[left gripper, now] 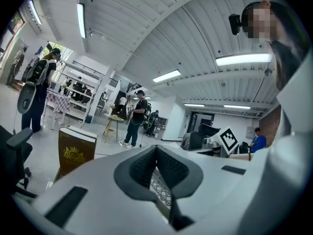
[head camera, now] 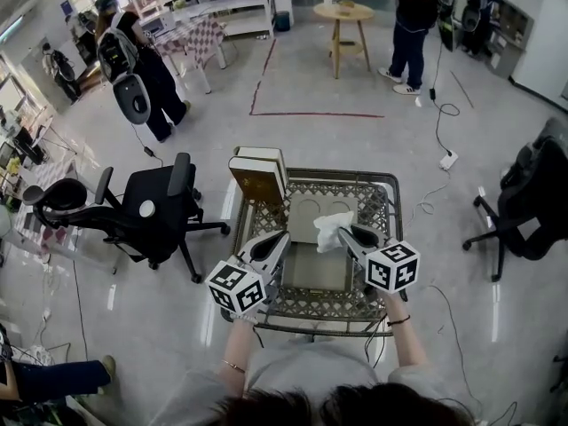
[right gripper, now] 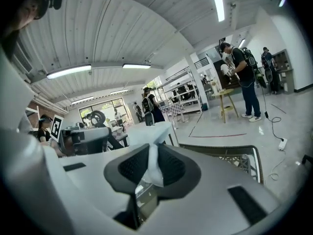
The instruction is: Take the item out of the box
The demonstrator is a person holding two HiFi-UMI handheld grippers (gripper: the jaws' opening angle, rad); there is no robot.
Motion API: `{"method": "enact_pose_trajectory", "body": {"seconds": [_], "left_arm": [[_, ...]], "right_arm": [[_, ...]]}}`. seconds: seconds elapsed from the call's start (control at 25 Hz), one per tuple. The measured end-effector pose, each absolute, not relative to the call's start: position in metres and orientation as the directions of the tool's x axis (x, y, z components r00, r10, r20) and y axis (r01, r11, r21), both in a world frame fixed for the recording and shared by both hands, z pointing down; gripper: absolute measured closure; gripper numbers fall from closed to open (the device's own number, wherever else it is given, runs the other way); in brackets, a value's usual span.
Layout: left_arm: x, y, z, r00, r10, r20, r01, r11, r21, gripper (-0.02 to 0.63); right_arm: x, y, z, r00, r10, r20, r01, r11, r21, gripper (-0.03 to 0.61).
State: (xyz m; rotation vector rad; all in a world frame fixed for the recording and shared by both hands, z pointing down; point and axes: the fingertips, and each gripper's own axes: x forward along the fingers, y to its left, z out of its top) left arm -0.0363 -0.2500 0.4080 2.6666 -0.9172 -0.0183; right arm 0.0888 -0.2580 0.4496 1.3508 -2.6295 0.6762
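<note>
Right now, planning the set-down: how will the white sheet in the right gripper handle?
Probably floppy: the white sheet bunches up at the right gripper. Likely light: a thin pinch between the pads holds it all.

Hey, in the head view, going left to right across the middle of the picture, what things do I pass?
black office chair → brown book-shaped box, standing upright → white crumpled paper → white power strip on the floor → dark chair at the right edge

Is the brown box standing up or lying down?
Standing up. The brown box stands on its end at the table's far left corner.
</note>
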Motion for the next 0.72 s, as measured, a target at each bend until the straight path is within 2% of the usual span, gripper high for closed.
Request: {"method": "enact_pose_trajectory", "body": {"seconds": [0.32, 0.72], "left_arm": [[-0.029, -0.249, 0.374, 0.804, -0.594, 0.032, -0.583, -0.775, 0.245, 0.597], [-0.032, -0.254, 0.34, 0.802, -0.597, -0.003, -0.59, -0.794, 0.147, 0.597]], "right_arm": [[0.108, -0.252, 0.409, -0.564, -0.809, 0.168, -0.813, 0.507, -0.287, 0.506], [0.131, -0.246, 0.364, -0.51, -0.857, 0.071, -0.85, 0.49, -0.194, 0.506]]}}
